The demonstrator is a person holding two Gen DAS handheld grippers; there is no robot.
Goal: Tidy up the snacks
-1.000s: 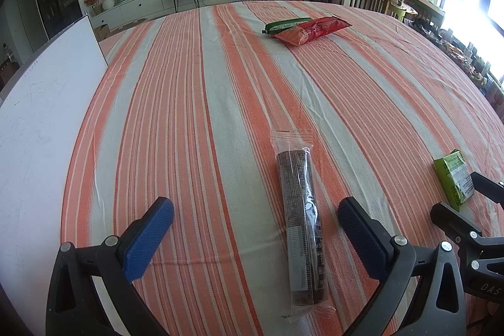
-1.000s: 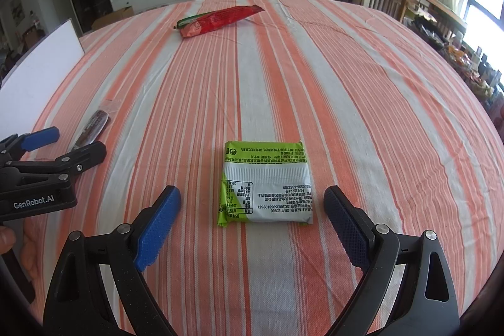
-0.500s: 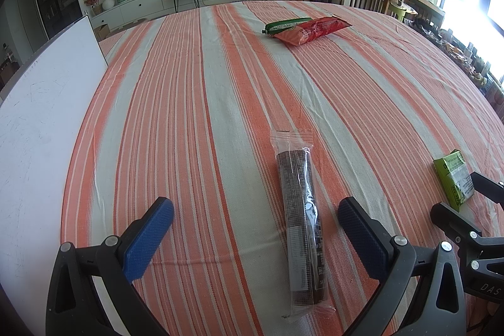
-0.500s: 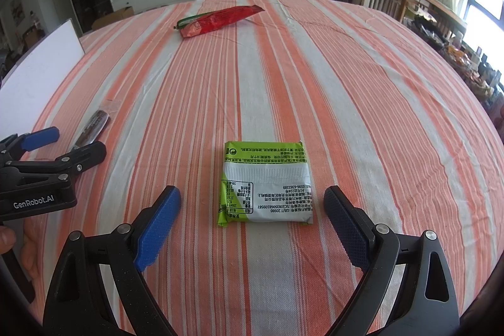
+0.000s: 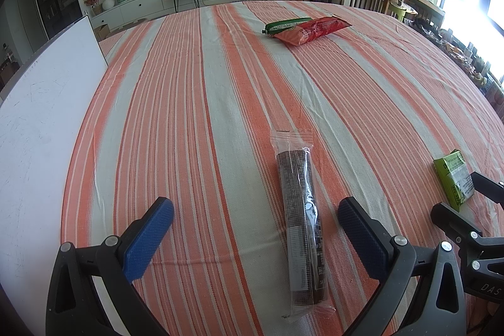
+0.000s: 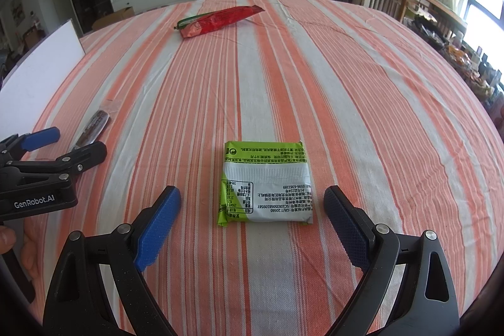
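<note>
The cloth lies bare between the near snacks and the far red pack, leaving broad room ahead. A dark roll lies between the spread jaws of the left gripper, a green pack between those of the right gripper. A white board borders the cloth's left edge.

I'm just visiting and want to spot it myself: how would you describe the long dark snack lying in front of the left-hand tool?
Start at the orange-and-white striped tablecloth. At its near edge, between the open blue-padded fingers of the left gripper, lies a clear wrapper holding a dark brown snack roll, lengthwise along the stripes. It is long and dark, unlike the square green-and-white packet or the far red packet.
</note>
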